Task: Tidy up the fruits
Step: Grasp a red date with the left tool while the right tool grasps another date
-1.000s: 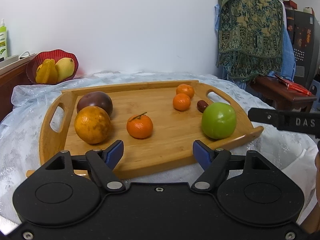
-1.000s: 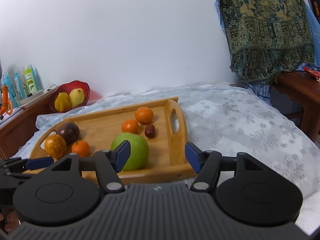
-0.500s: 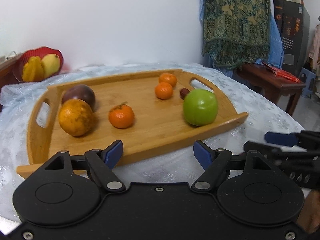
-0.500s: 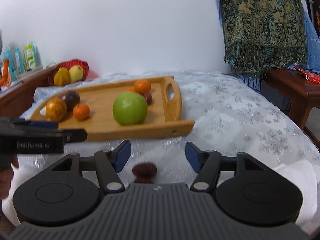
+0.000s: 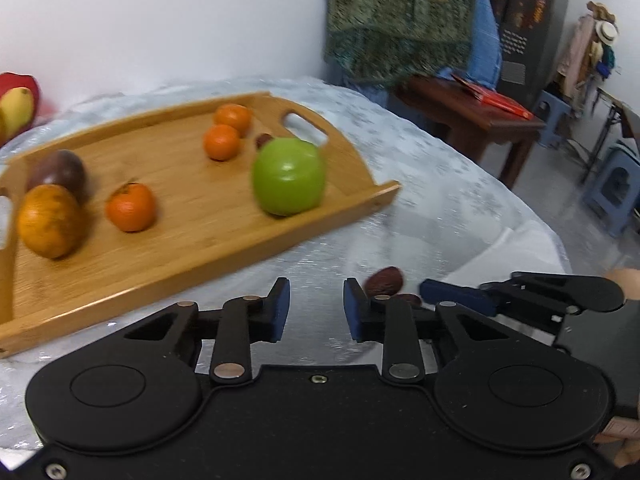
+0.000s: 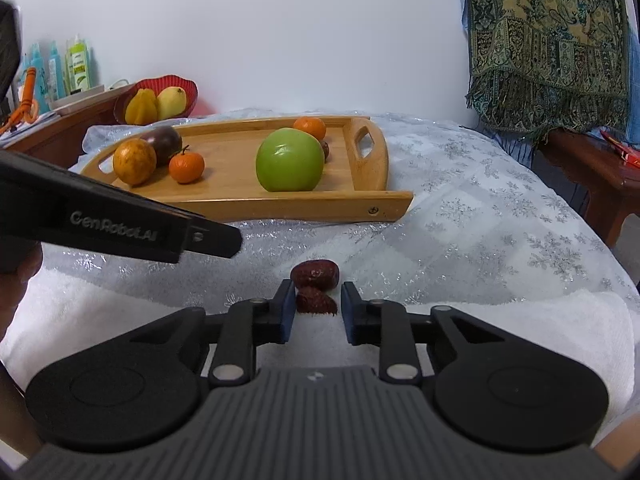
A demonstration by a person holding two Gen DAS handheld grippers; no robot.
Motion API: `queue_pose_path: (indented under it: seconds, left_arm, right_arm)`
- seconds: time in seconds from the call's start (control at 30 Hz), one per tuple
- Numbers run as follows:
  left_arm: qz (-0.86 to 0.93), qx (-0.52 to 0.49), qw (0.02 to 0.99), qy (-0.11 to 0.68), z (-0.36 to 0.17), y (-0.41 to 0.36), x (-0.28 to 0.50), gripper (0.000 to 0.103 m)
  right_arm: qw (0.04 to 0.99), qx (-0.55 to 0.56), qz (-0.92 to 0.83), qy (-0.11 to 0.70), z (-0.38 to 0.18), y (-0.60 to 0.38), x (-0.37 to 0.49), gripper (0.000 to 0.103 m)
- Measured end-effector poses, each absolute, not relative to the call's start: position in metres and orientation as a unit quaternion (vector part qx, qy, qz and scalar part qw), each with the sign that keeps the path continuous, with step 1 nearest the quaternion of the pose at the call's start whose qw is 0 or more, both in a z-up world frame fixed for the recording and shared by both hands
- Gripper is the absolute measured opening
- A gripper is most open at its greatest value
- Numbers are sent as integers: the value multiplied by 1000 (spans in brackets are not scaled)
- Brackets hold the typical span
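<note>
Two wrinkled red dates lie near the table's front. The nearer red date (image 6: 316, 304) sits between the closing jaws of my right gripper (image 6: 317, 312); the left pad touches it and a sliver of gap shows at the right pad. The other date (image 6: 316, 274) lies just beyond. My left gripper (image 5: 317, 308) hovers over the cloth with its jaws closing on nothing; the dates (image 5: 384, 282) lie to its right. The wooden tray (image 6: 240, 188) holds a green apple (image 6: 290, 164), a large orange (image 6: 134, 160), a dark passion fruit (image 6: 164, 142), tangerines (image 6: 186, 166) and another date.
A red bowl (image 6: 160, 88) with yellow fruit stands behind the tray, with bottles (image 6: 76, 64) on a shelf to its left. A white towel (image 6: 520, 328) covers the table's near edge. A dark wooden side table (image 5: 460, 108) stands to the right.
Both grippers drew back from the tray toward the table's front. The right one sank over the two dates. Both pairs of jaws narrowed from wide apart. The left view swung right.
</note>
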State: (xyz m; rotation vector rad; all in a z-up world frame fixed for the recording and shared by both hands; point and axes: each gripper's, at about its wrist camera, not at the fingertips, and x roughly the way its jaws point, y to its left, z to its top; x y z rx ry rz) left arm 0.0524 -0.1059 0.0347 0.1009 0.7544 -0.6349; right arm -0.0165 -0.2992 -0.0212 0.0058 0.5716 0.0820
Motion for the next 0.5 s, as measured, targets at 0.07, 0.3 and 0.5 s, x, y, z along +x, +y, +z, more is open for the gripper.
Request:
queue_pose_path:
  seconds: [0.07,0.3,0.5]
  left_arm:
    - [-311,56,875,365,35,-114,52,27]
    - [-337,50,855,392,31,-138,56,26]
    - [-334,52,849,406,25,-153,63,23]
  right_arm:
    - [958,3,38,283,-22,-300,-17,28]
    - [960,-9,37,279,-23,-302,-22,27]
    - [961,-5,26,275,-23,-307,-24,34]
